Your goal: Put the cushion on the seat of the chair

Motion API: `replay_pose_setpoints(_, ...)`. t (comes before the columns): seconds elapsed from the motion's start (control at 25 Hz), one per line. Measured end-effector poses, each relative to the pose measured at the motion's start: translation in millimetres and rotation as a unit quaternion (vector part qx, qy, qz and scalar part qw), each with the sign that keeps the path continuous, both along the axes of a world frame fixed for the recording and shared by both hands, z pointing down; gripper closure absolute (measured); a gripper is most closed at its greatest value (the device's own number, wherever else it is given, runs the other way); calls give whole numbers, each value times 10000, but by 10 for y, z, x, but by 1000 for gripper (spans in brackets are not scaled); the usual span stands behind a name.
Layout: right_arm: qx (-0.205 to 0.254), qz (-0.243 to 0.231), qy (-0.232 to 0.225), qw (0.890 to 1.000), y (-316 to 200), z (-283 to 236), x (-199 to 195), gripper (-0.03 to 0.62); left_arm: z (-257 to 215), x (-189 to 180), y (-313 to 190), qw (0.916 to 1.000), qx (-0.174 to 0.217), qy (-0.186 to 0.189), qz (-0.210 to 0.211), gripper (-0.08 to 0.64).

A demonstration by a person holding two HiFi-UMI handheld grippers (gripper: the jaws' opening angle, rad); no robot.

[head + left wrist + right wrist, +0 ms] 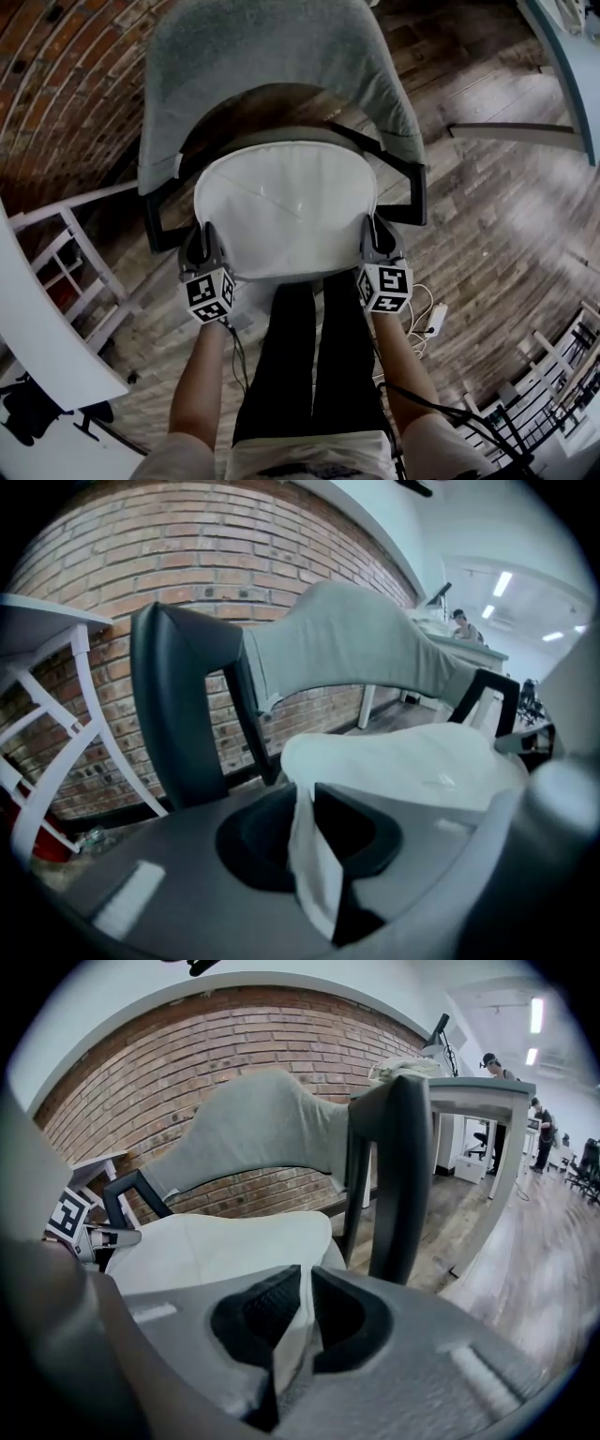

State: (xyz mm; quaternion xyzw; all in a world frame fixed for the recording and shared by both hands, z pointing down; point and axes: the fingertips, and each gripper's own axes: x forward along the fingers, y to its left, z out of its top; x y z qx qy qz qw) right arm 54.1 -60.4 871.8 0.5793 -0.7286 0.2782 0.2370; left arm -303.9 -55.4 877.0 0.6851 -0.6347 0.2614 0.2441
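The fingers of the left gripper (302,808) and right gripper (302,1290) each pinch a thin fold at a near corner of the cushion (286,211). It hangs over the seat of the chair (272,56); whether it touches the seat I cannot tell. So small a bite could let the fabric slip, or a skewed landing could fold the far edge under. The black arms (415,192) crowd both sides, and only the front edge is open.

Cushion (286,211): matt white cloth
Chair back (262,56): grey napped fabric
Floor (497,206): worn wood planks
Wall (56,84): rough brick
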Motion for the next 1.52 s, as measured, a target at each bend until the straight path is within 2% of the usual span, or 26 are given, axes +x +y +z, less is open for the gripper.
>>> replay_pose_setpoints(0.32,-309,34,218,9993,37,293,29,560,218,-48,33,9998,-96,-181,-83,506)
replay_pose_setpoints(0.6,-419,158,237,9987,65,477,56,560,406,-53,87,9997,-159,-146,-125,506)
replay_pose_setpoints(0.92,-482,309,263,9980,96,496,95,546,415,-46,115,9997,-100,-57,-237,508)
replay_pose_setpoints(1.12,-515,575,306,9965,93,438,139,500,375,-82,97,9991,-130,-288,-267,482)
replay_pose_setpoints(1.24,-464,655,281,9964,114,378,141,434,316,-93,84,9987,-95,-399,-307,472)
replay_pose_setpoints(1.52,-260,590,68,9979,123,-3,184,430,-41,-95,50,9985,117,-464,-249,471)
